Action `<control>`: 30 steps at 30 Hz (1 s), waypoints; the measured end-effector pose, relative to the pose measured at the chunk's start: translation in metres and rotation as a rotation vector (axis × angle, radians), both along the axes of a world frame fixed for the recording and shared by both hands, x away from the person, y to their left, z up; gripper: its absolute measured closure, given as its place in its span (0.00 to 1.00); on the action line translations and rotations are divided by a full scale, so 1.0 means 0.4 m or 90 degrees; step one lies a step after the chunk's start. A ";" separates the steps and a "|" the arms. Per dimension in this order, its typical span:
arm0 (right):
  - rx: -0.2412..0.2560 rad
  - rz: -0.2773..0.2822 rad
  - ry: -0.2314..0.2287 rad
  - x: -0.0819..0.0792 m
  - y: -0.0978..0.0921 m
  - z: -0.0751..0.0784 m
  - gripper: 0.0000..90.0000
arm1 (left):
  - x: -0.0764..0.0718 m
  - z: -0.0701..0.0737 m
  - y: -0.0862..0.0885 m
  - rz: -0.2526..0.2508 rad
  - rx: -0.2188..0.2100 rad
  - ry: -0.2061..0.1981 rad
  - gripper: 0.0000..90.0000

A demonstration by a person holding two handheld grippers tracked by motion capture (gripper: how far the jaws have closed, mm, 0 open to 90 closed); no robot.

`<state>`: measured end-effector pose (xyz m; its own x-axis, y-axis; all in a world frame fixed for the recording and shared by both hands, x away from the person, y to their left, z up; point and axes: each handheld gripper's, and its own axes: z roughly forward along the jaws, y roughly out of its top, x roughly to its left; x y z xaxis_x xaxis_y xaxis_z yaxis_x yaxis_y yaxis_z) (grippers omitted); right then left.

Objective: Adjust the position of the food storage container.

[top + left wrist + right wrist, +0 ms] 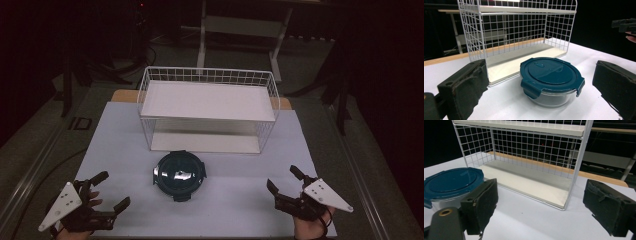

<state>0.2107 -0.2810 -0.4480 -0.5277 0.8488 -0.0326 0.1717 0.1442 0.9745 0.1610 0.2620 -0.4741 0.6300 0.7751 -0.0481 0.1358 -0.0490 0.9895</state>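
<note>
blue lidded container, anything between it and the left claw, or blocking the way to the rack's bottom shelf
Nothing visible does. Bare table lies between the open left claw and the container. The white wire rack stands just behind it, its lower shelf open at the front and bare.

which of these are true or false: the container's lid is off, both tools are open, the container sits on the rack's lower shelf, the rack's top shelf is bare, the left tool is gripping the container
1. The container's lid is off. False: the round glass container has its dark teal lid on, with the side clips down.
2. Both tools are open. True: the left tool and the right tool each have their jaws spread wide with nothing between them.
3. The container sits on the rack's lower shelf. False: it stands on the white table, in front of the white wire rack.
4. The rack's top shelf is bare. True.
5. The left tool is gripping the container. False: it is apart from the container, near the table's front edge.
</note>
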 end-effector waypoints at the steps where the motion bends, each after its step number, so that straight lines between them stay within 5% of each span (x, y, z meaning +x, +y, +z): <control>1: 0.001 0.001 0.001 -0.001 0.000 0.001 0.14 | 0.000 0.000 0.000 0.000 0.000 0.001 0.00; 7: 0.006 0.000 0.007 -0.009 0.005 0.007 0.14 | -0.004 0.012 -0.008 -0.011 -0.004 0.000 0.00; 16: 0.006 0.005 0.005 -0.017 0.013 0.013 0.14 | 0.006 0.035 -0.001 -0.019 0.032 0.025 0.00; 23: 0.007 0.006 0.011 -0.015 0.014 0.011 0.14 | 0.040 0.042 0.018 -0.028 0.018 0.080 0.00; 30: 0.006 0.006 0.015 -0.014 0.016 0.009 0.14 | 0.081 0.023 0.013 -0.049 0.034 0.143 0.00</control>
<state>0.2053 -0.2748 -0.4446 -0.5368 0.8436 -0.0120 0.1932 0.1367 0.9716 0.1936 0.2671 -0.4649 0.6656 0.7304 -0.1532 0.3455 -0.1196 0.9308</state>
